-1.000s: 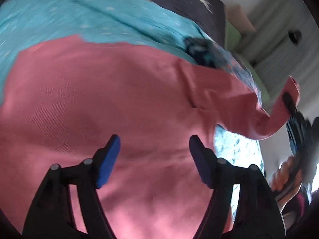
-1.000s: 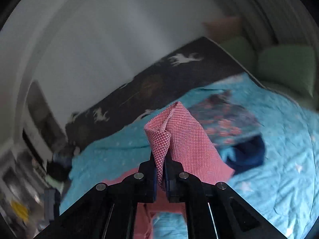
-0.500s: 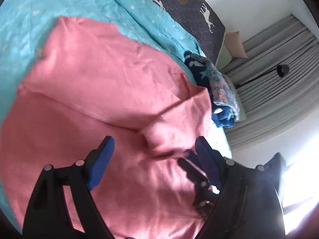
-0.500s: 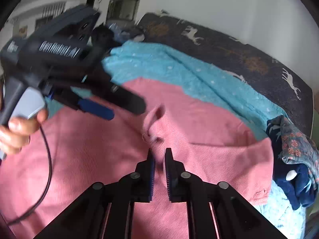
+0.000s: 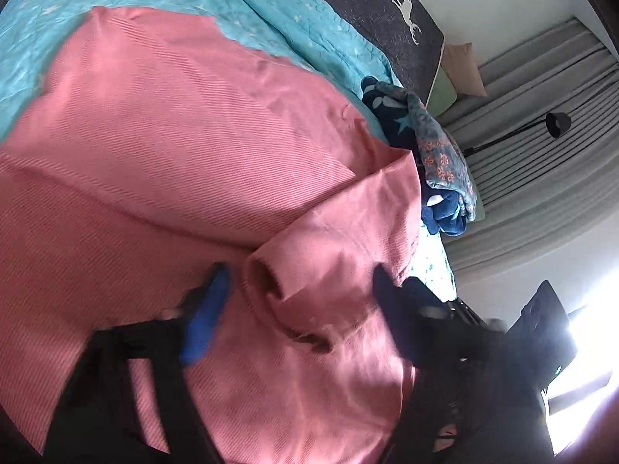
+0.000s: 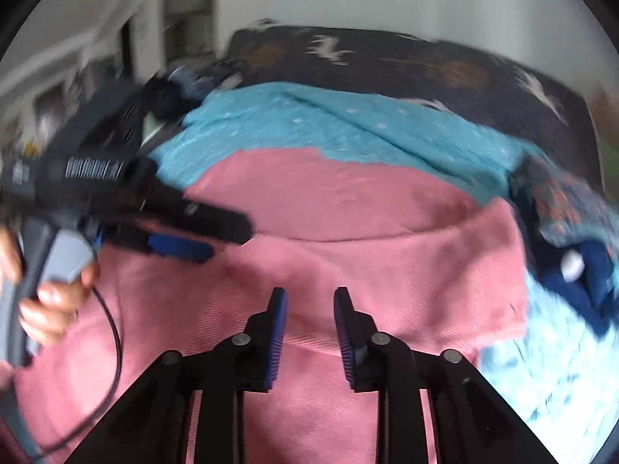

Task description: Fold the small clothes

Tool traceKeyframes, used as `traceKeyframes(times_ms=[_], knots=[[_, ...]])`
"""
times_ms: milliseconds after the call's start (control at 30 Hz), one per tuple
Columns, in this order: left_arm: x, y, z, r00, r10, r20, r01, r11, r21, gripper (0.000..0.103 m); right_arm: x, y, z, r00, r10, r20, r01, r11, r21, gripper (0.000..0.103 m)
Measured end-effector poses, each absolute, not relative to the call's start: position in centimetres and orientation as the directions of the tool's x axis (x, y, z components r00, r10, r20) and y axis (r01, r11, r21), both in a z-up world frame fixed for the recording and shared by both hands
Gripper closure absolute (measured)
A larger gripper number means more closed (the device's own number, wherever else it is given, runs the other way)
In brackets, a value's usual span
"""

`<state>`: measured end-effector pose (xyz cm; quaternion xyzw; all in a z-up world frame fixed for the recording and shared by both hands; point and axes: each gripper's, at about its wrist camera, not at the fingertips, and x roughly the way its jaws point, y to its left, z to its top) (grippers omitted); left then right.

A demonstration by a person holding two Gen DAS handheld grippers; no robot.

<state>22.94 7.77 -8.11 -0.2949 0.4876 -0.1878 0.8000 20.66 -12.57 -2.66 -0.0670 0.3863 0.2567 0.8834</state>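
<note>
A pink long-sleeved top (image 5: 162,147) lies spread on the teal blanket (image 5: 271,11). One sleeve is folded across its body, and the open cuff (image 5: 271,282) rests on the fabric. My left gripper (image 5: 298,301) hovers over that cuff with its jaws closing; the cuff lies between them, but the pads are not pressing on it. In the right wrist view, the pink top (image 6: 348,232) fills the middle. My right gripper (image 6: 309,309) is just above it, jaws opening, with nothing between them. The left gripper (image 6: 216,237) reaches in from the left, held by a hand (image 6: 50,301).
A heap of dark blue and floral clothes (image 5: 437,162) lies beside the top's right edge, also seen as a heap (image 6: 572,239) in the right wrist view. A dark deer-print cover (image 5: 379,0) borders the blanket's far side. Curtains and a black lamp (image 5: 557,123) stand beyond.
My right gripper carried the sleeve down from the air onto the top, then let it go and opened. The left gripper's jaws narrowed around the cuff.
</note>
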Motion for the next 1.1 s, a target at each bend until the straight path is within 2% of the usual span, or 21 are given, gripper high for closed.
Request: traceKeyframes(times_ms=[33,67,233,333,433,567,733,867,1100], knots=[[23.2,7.4,-8.0,0.444,-0.584,-0.680,0.017,0.764,-0.645,0.093,20.9,-13.7,-2.5,0.568,0.408,-0.715,-0.476,0.871,0.119,0.073],[23.3,7.1,-7.8,0.434,-0.574,-0.694,0.023,0.777,-0.629,0.098,21.0,-14.5,-2.3,0.570,0.408,-0.713,-0.455,0.879,0.139,0.070],[22.4,5.9,-3.6,0.509,-0.530,-0.679,0.111,0.822,-0.558,0.098,20.7,-18.4,-1.7,0.618,0.333,-0.712,-0.344,0.929,0.136,0.057],[22.6,6.2,-0.8,0.546,-0.507,-0.667,0.139,0.840,-0.524,0.098,21.0,-20.8,-1.9,0.631,0.323,-0.705,-0.265,0.944,0.196,0.049],[23.9,7.6,2.4,0.603,-0.416,-0.681,0.132,0.894,-0.429,0.098,21.6,-22.8,-1.9,0.622,0.338,-0.707,-0.196,0.940,0.278,0.047],[25.6,10.2,5.1,0.647,-0.322,-0.692,0.093,0.933,-0.347,0.098,22.3,-22.6,-1.7,0.614,0.311,-0.725,-0.213,0.950,0.228,0.040],[26.5,13.1,5.8,0.667,-0.246,-0.703,0.037,0.954,-0.298,0.098,23.1,-20.5,-1.7,0.606,0.283,-0.743,-0.264,0.953,0.148,0.040],[26.6,14.3,4.9,0.647,-0.274,-0.711,0.032,0.942,-0.333,0.098,24.5,-18.8,-2.6,0.587,0.238,-0.774,-0.268,0.959,0.091,0.040],[27.1,15.1,4.0,0.638,-0.229,-0.736,0.008,0.957,-0.291,0.098,28.0,-16.8,-4.5,0.541,0.171,-0.823,-0.248,0.968,0.038,0.040]])
